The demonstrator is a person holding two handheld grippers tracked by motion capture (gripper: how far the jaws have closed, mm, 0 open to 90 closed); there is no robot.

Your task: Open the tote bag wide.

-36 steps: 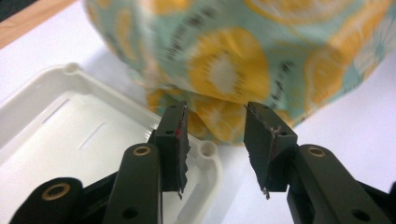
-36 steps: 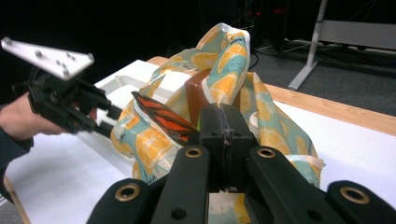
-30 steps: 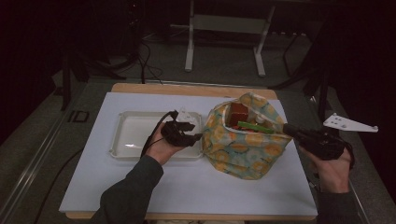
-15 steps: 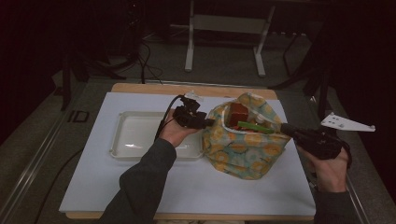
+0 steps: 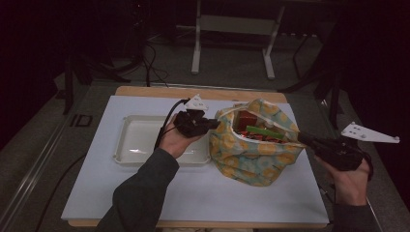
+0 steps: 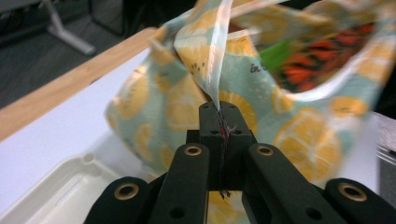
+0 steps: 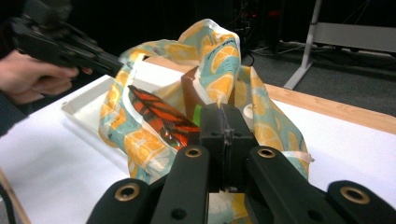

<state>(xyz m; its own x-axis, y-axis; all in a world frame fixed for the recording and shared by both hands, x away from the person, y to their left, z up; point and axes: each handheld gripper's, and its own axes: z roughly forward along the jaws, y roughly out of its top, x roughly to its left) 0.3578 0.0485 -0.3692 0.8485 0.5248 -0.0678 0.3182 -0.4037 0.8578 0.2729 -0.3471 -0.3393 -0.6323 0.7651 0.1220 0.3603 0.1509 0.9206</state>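
Two grippers we hold pinch the lemon-print fabric bag [image 5: 251, 150] beside the white plastic tray [image 5: 128, 145]: left gripper [image 6: 220, 122], jaws just closed, clamps its near rim, right gripper [image 7: 223, 122] its far rim.

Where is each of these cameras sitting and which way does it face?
High view: above the person's side, looking forward and down on the table; both forearms enter from below.
Left gripper view: rides the left hand-held gripper, facing the bag, jaws pinching its rim.
Right gripper view: rides the right hand-held gripper, shut on the rim opposite.
All share the bag.
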